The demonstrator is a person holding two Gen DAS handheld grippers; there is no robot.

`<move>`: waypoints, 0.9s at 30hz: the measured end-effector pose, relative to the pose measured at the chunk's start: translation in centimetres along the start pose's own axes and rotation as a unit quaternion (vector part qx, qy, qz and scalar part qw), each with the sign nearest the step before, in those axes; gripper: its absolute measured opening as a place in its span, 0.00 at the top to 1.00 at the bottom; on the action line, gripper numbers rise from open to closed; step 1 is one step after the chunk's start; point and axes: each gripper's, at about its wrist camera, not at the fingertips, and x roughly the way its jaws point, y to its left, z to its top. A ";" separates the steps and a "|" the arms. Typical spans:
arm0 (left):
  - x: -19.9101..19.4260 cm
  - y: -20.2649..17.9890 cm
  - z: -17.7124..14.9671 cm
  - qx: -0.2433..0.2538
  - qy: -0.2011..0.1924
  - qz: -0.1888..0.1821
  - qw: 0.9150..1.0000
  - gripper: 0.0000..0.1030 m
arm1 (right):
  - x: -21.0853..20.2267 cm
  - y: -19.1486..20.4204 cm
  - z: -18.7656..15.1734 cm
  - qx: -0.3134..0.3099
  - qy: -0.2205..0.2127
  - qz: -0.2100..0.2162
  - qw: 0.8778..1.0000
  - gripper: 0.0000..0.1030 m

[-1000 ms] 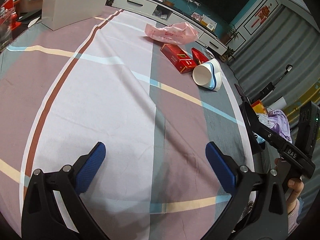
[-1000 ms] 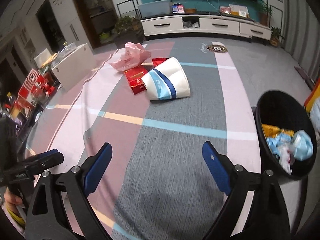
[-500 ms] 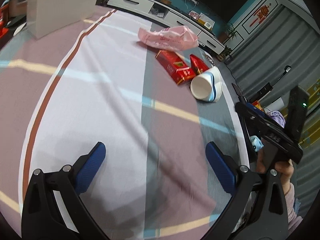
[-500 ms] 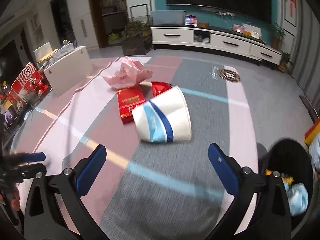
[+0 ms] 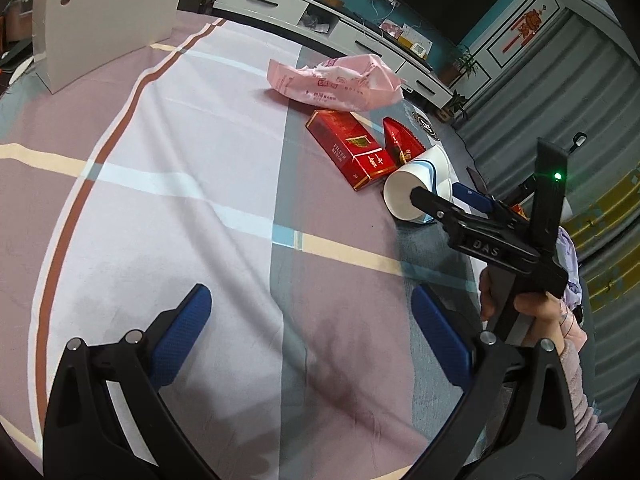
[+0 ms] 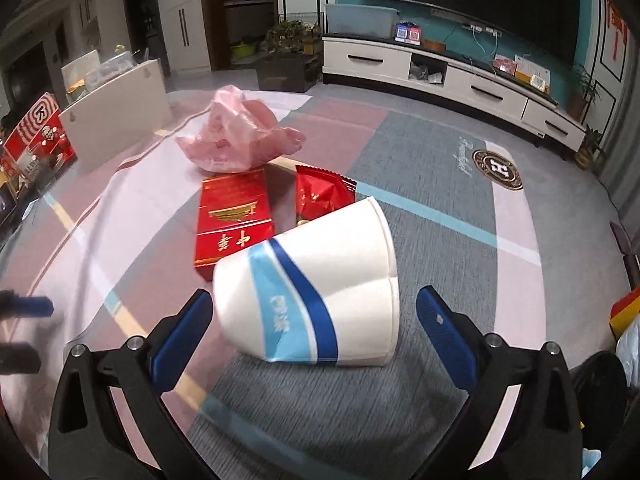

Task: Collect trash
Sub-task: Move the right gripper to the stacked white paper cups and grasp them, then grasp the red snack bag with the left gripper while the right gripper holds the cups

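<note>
Left wrist view: the left gripper (image 5: 308, 344) is hanging over the striped cloth (image 5: 168, 200) covering the surface, its blue pads spread wide with nothing between them. Farther off, a pink plastic bag (image 5: 340, 82), a red cigarette box (image 5: 350, 148), a red foil wrapper (image 5: 400, 140) and a paper cup (image 5: 412, 196) lying on its side are sitting close together. The right gripper (image 5: 442, 196), held by a hand (image 5: 532, 308), is reaching in around the cup.

Right wrist view: the right gripper (image 6: 314, 320) is standing fully open, its pads flanking the paper cup (image 6: 316, 280); the left pad is just beside the cup's bottom end, the right pad clear of its rim, so nothing is being gripped. The cigarette box (image 6: 234, 216) and wrapper (image 6: 320, 196) are lying just behind the cup, the pink bag (image 6: 240, 136) beyond them. A dark bin (image 6: 600, 376) is showing at the lower right edge.
</note>
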 end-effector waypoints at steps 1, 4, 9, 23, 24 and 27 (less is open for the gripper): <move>0.1 -0.1 0.1 0.001 0.000 0.000 1.000 0.03 | 0.3 -0.2 0.1 0.003 0.003 0.000 1.000 0.03; 0.3 -0.5 0.4 0.006 0.000 0.000 1.000 0.03 | 0.9 -0.5 0.0 0.010 0.008 0.003 1.000 0.04; 0.7 -1.2 1.3 0.008 -0.001 -0.005 1.000 0.03 | 0.6 -1.3 -0.6 0.036 0.004 0.015 0.999 0.21; 8.3 -10.8 8.9 0.075 -0.002 -0.033 0.997 0.04 | -8.4 -5.8 -6.6 0.150 -0.064 0.045 0.986 0.21; 9.4 -11.4 9.5 0.082 0.003 -0.026 0.996 0.05 | -8.9 -6.0 -7.0 0.153 -0.068 0.046 0.985 0.21; 12.4 -12.4 10.9 0.078 0.024 -0.015 0.997 0.15 | -9.7 -6.5 -7.5 0.155 -0.076 0.050 0.984 0.21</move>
